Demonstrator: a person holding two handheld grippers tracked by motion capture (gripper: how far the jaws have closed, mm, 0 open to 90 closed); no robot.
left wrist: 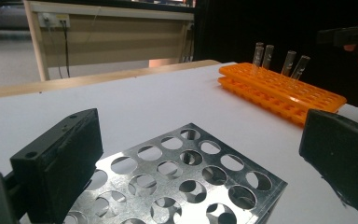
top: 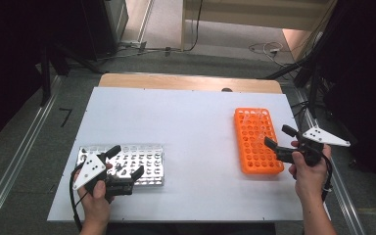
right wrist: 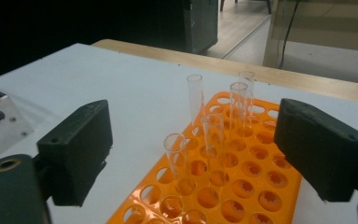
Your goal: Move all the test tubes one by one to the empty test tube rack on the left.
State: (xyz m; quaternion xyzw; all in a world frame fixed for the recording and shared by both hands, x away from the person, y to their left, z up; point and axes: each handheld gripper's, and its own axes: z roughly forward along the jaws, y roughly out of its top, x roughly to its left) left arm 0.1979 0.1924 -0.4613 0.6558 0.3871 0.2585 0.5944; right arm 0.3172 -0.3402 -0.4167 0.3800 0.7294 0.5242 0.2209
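A white surface [top: 186,142] carries two racks, well apart. On the person's left sits a shiny metal rack [top: 142,161] punched with round holes; on the right lies an orange plastic rack [top: 255,142] with its long side running away from the person. No brand, label or writing can be read on either rack, on the claws or on the surface.

The left claw [top: 126,160] hangs over the metal rack, jaws spread wide and holding nothing. In the left gripper view its two black jaws frame the near corner of the metal rack [left wrist: 182,172], whose holes are all empty there.

The right claw [top: 280,136] hovers at the right edge of the orange rack, near its front half — jaws likewise parted, gripping nothing. In the right gripper view the jaws stand either side of the orange rack [right wrist: 242,186].

Clear glass test tubes [right wrist: 214,140] stand in the orange rack, five of them as far as the right gripper view shows, grouped toward the rack's far end. They are open-topped and look empty. From the left gripper view the tubes [left wrist: 265,56] rise above the orange rack [left wrist: 284,91] in the distance, some leaning slightly.
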